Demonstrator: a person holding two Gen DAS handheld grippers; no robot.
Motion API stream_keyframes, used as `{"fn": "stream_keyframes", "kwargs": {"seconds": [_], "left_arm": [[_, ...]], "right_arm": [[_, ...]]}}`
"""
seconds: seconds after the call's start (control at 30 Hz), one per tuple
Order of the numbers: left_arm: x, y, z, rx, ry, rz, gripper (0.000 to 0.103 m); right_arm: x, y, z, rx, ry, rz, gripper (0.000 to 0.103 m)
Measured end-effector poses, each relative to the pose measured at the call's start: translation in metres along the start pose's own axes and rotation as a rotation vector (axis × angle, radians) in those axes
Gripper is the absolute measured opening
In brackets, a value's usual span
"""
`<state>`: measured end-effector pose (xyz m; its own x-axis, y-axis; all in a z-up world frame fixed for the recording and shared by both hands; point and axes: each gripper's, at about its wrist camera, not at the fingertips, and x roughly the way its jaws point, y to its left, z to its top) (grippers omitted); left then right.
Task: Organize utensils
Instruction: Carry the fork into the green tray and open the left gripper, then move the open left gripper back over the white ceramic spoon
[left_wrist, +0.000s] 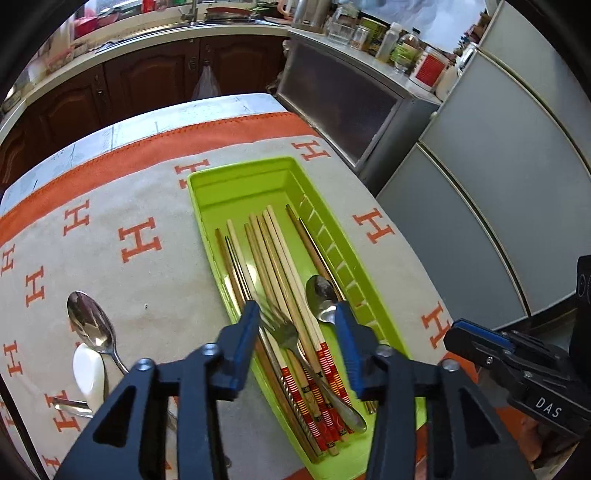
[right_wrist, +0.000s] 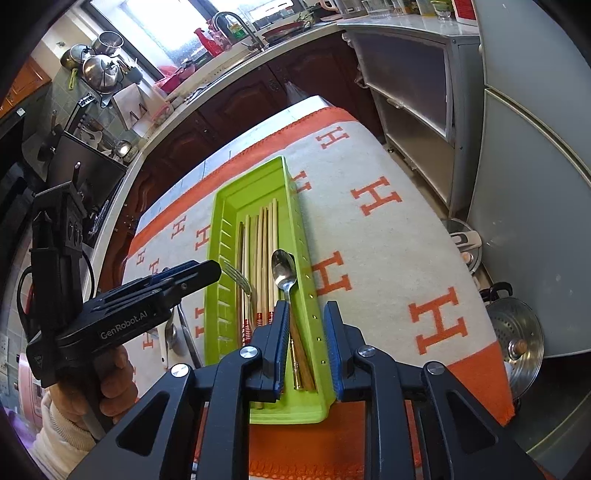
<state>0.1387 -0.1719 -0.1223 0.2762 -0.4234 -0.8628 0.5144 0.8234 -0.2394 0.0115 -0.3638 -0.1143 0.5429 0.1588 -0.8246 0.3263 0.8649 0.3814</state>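
While both grippers hang over the near end of the green tray (left_wrist: 207, 221), nothing sits between their fingers. Left gripper (left_wrist: 297, 314), jaws apart, is above the fork (left_wrist: 280, 325) and the chopsticks (left_wrist: 273, 254) lying lengthwise in the tray. Right gripper (right_wrist: 306, 314), jaws also apart, straddles the tray's right wall, just past a spoon (right_wrist: 283, 271) resting inside it. Left of the tray, on the H-patterned cloth (left_wrist: 155, 280), lie another metal spoon (left_wrist: 90, 326) and a white spoon (left_wrist: 88, 373), touching each other. Beyond the tray's far end, the cloth's orange border, then the dark kitchen cabinets (left_wrist: 147, 81).
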Motion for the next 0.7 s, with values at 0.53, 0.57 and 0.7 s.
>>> {"fn": "stream_keyframes", "kwargs": {"seconds": [0.53,0.57,0.7], "left_arm": [[-0.051,0.025,-0.048,-0.09,-0.096,0.203,0.062],[-0.055,0.029,-0.052,-0.099,-0.101,0.212,0.064],[-0.069,0.044,-0.066,-0.134,-0.116,0.238,0.067]], "right_arm": [[0.038,0.043,-0.008,-0.11,0.081,0.026,0.019],[0.039,0.046,-0.009,-0.119,0.088,0.028,0.019],[0.044,0.058,-0.01,-0.151,0.102,0.035,0.019]]}}
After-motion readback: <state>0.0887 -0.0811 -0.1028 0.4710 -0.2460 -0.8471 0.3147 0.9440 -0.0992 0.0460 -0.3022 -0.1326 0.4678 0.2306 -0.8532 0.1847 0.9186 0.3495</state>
